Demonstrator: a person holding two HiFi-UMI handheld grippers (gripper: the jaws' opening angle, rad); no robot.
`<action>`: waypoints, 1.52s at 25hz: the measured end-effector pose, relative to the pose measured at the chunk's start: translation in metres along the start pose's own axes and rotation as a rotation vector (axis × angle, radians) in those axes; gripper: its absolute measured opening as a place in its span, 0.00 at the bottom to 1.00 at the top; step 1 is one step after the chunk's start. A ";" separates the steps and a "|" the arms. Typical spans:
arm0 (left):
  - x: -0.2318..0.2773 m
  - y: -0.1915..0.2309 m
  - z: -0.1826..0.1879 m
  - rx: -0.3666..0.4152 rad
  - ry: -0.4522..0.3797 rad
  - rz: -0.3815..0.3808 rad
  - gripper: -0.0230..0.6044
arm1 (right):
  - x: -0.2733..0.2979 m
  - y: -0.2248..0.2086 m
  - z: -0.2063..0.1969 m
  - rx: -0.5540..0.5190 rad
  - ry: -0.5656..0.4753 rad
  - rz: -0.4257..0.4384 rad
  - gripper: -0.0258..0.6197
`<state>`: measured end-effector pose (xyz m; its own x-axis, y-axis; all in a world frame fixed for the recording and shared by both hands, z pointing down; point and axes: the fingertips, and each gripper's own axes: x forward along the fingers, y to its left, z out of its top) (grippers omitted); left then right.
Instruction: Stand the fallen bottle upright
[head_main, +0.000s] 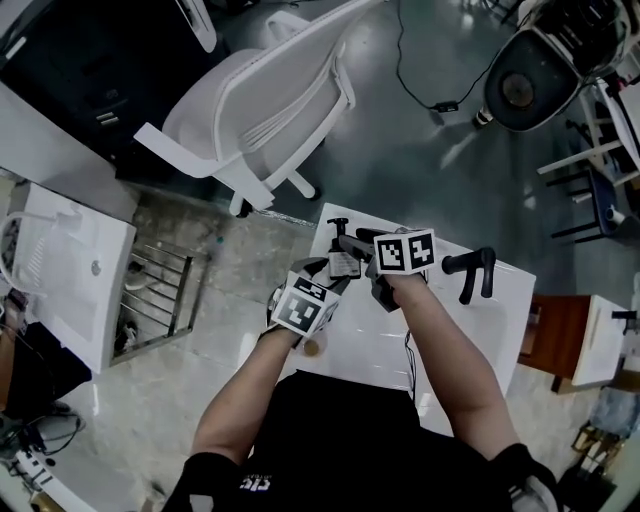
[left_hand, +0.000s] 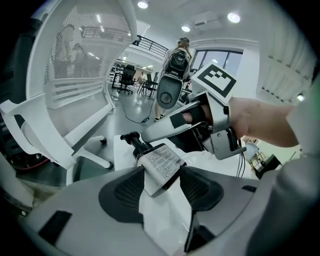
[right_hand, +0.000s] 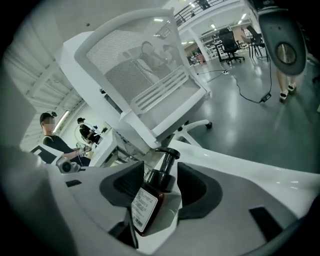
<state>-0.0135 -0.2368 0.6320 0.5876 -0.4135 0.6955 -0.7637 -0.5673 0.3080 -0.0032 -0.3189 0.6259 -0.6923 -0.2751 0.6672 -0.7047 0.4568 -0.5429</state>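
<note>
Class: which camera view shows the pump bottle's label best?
The left gripper view: the label faces the camera, large. The right gripper view shows it slanted; the head view shows only a small pale patch.

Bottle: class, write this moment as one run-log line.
bottle upright on white table | left gripper open around it | right gripper open around it

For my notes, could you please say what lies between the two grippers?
The pump bottle sits within the jaws of the left gripper and right gripper; the head view shows this.
</note>
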 end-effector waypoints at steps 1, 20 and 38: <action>0.003 0.000 0.001 0.007 0.003 -0.006 0.41 | 0.002 -0.003 0.000 0.009 0.006 0.000 0.38; 0.032 -0.022 0.023 0.135 0.075 -0.007 0.64 | -0.044 -0.014 -0.051 0.240 -0.070 0.101 0.25; 0.022 -0.001 0.014 0.442 0.154 0.057 0.65 | -0.051 -0.033 -0.029 0.214 -0.127 0.113 0.23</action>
<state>0.0042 -0.2548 0.6379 0.4761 -0.3617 0.8016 -0.5872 -0.8093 -0.0164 0.0593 -0.2957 0.6243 -0.7731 -0.3423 0.5340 -0.6290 0.3057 -0.7148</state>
